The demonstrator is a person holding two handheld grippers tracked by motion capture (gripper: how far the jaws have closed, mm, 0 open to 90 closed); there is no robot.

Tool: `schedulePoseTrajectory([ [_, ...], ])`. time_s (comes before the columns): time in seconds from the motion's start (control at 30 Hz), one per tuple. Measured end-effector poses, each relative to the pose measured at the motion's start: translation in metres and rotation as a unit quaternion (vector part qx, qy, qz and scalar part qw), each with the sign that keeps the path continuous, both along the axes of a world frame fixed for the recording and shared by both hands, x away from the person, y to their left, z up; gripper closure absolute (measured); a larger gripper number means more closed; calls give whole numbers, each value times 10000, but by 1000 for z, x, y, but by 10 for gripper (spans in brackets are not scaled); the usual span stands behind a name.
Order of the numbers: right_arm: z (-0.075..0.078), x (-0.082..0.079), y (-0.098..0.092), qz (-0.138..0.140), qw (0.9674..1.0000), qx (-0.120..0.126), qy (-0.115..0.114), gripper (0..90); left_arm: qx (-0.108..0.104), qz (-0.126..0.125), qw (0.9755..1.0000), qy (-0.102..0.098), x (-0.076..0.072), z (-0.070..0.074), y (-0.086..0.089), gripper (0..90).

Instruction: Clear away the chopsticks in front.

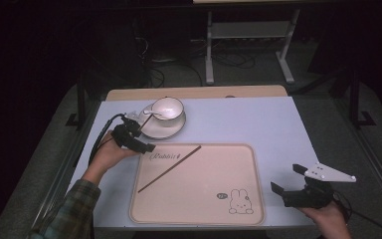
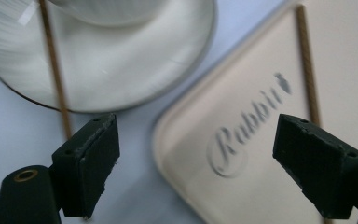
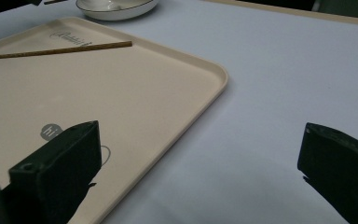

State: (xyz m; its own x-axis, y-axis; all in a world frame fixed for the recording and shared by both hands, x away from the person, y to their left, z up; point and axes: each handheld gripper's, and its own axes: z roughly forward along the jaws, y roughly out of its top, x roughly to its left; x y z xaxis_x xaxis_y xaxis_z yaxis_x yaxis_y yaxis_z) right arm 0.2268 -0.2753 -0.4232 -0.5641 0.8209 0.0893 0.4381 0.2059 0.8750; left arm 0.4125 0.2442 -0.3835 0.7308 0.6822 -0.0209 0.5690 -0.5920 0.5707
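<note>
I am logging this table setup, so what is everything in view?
Table: one, pale lavender top.
Tray: one, beige with a rabbit print, on the near middle of the table.
Chopsticks: two, brown; one lies diagonally on the tray, one lies across the saucer rim.
Saucer: one, white, beyond the tray's far left corner.
Cup: one, white, on the saucer.
Spoon: one, white, in the cup.
Left hand-held gripper: black, open, empty, near the saucer.
Right hand-held gripper: black, open, empty, right of the tray.
Sleeve: plaid, left arm.
</note>
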Motion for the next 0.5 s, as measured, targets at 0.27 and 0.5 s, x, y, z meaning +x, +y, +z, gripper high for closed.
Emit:
schedulePoseTrajectory([
  [0.27, 0, 0, -1, -3, 10000, -2, -3, 0, 254, 234, 9993, -148, 41, 4, 4, 168],
  [0.5, -1, 0, -3, -26, 10000, 16, 15, 0, 180, 589, 9980, -160, 69, -11, 13, 317],
])
